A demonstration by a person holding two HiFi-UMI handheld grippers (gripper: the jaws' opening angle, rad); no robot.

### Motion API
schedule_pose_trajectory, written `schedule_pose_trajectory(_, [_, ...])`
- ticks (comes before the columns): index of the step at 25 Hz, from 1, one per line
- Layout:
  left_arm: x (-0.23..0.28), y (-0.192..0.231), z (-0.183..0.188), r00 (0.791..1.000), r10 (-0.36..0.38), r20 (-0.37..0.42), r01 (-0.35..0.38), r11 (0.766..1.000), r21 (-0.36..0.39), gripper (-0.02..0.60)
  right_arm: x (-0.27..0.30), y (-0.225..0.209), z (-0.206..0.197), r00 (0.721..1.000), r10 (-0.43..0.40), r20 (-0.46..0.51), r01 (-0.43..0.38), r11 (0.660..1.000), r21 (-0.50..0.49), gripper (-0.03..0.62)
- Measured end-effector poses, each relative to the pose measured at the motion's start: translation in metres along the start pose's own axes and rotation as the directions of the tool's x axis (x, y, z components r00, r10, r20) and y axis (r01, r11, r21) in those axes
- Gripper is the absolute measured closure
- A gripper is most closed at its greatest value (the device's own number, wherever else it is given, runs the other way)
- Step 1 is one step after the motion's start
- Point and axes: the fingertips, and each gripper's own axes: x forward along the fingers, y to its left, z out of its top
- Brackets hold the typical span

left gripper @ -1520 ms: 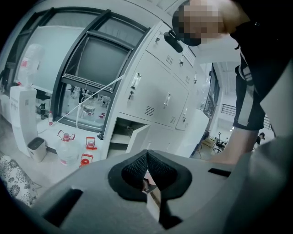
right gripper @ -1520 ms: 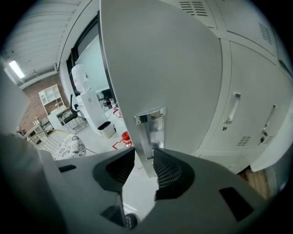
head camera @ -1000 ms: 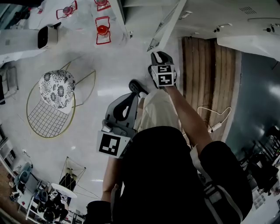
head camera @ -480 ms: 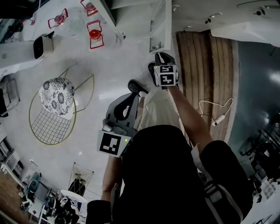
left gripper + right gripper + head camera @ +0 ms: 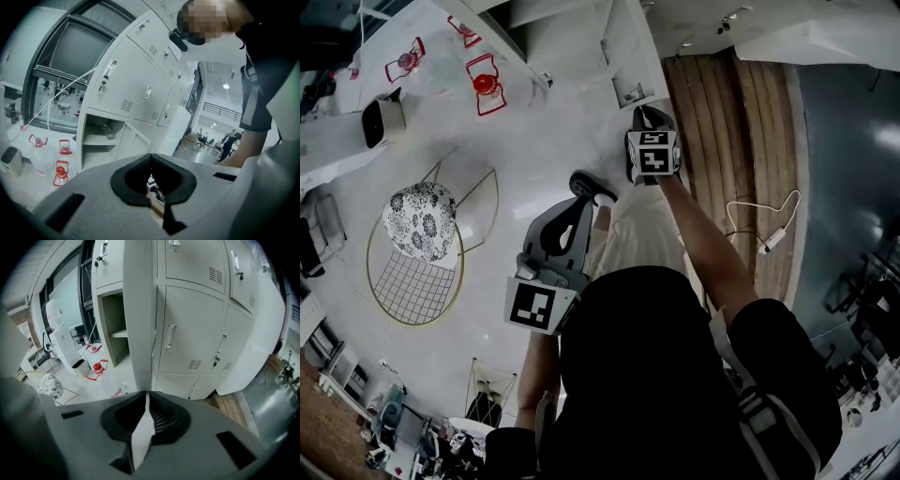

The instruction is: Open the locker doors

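Right tongs just closing, pinching door edge between tips; thin pinch may slip under pull; left tongs closed, empty

Right gripper, jaws just closing, pinches door edge; left gripper closed, empty.

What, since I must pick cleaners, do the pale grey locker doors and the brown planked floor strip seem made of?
Pale grey locker doors: likely painted sheet metal with a smooth satin finish; the signs are a thin panel edge and punched vent slots.
Brown planked floor strip: looks like wood or wood-look boards, matt; it shows parallel seams and grain-like streaks.
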Motion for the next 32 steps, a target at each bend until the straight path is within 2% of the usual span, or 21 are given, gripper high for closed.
schedule_pose_trajectory(11, [0.022,-0.016,-0.001,0.999,-0.036,-0.039,0.036,0.999,0.012,0.565,0.001,-0.061,-0.001,0.996,-0.093,-0.006,0.093,0.994,0.059,0.589])
schedule_pose_trajectory(21, [0.044,-0.032,0.001,0.999,-0.028,-0.047,0.029,0.999,0.026,0.565,0.009,-0.096,-0.001,0.997,-0.08,-0.008,0.081,0.995,0.055,0.589])
schedule_pose_trajectory(25, [0.05,-0.035,0.004,0.999,-0.032,-0.017,0.032,0.998,0.053,0.565,0.013,-0.103,-0.004,0.997,-0.074,-0.016,0.074,0.995,0.063,0.589])
schedule_pose_trajectory(32, [0.06,-0.038,0.003,0.998,-0.016,-0.056,0.016,1.0,0.01,0.565,0.021,-0.115,-0.003,0.998,-0.059,-0.027,0.061,0.997,0.055,0.589])
